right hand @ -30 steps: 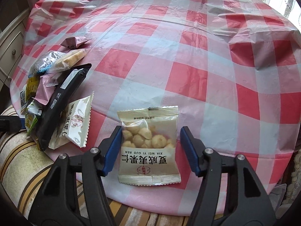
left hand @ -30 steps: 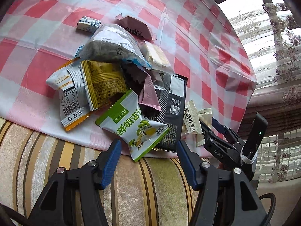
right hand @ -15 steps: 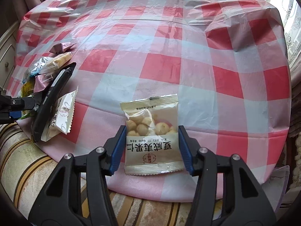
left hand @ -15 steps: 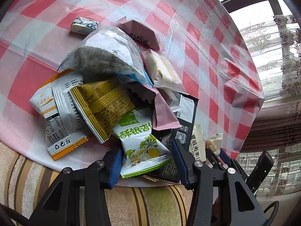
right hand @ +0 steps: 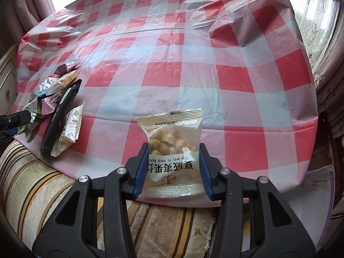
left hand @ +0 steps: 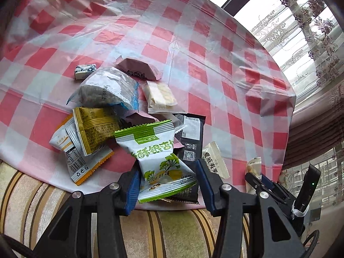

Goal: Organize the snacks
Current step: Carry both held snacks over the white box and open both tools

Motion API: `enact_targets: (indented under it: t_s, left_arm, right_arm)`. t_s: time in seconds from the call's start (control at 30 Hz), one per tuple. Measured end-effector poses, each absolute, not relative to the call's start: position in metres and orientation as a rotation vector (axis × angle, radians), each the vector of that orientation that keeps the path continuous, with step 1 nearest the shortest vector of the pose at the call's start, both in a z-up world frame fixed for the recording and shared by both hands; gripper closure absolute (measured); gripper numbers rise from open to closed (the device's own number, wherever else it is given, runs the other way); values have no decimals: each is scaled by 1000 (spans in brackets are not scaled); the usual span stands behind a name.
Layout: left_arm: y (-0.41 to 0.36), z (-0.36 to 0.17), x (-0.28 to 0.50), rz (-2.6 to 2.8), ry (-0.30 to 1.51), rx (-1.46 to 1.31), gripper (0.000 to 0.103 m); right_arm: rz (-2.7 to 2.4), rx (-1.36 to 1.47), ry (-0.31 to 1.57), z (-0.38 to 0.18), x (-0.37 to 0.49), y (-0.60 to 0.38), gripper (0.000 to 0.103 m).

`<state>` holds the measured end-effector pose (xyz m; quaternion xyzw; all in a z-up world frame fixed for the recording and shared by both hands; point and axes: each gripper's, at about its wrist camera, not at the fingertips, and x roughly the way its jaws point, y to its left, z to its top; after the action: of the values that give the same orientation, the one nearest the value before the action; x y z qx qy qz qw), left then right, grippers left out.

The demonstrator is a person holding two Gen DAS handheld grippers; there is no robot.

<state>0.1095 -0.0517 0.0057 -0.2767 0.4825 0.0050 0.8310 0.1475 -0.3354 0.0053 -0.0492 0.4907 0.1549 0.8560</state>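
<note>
A pile of snack packets lies on the red-checked tablecloth [left hand: 193, 49] near its front edge. My left gripper [left hand: 167, 182] straddles a green and white packet [left hand: 157, 157], which stands tilted up off the pile; its jaws touch both sides of the packet. My right gripper [right hand: 173, 167] is closed on a cream nut packet [right hand: 172, 148] with a clear window, lifted upright at the table's front edge. The pile shows at the left in the right wrist view [right hand: 56, 107].
The pile holds a black packet [left hand: 190, 142], yellow packet [left hand: 94, 129], orange-white packet [left hand: 73, 157], grey bag [left hand: 107, 90], brown packet [left hand: 137, 68], cracker packet [left hand: 160, 95] and a small candy [left hand: 85, 71]. A striped cushion [left hand: 167, 232] lies below the edge. Windows with curtains stand behind.
My left gripper moved in around the green packet and narrowed on it; the packet now stands tilted up. My right gripper closed on the nut packet and raised it upright.
</note>
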Motion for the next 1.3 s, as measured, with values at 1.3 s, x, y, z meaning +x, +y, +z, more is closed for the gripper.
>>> enact_targets:
  t_s: [1.3]
  left_arm:
    - [-256,36,100,-435,1038,-258,53]
  right_arm:
    - [-7,76,933,43,64,-507,56]
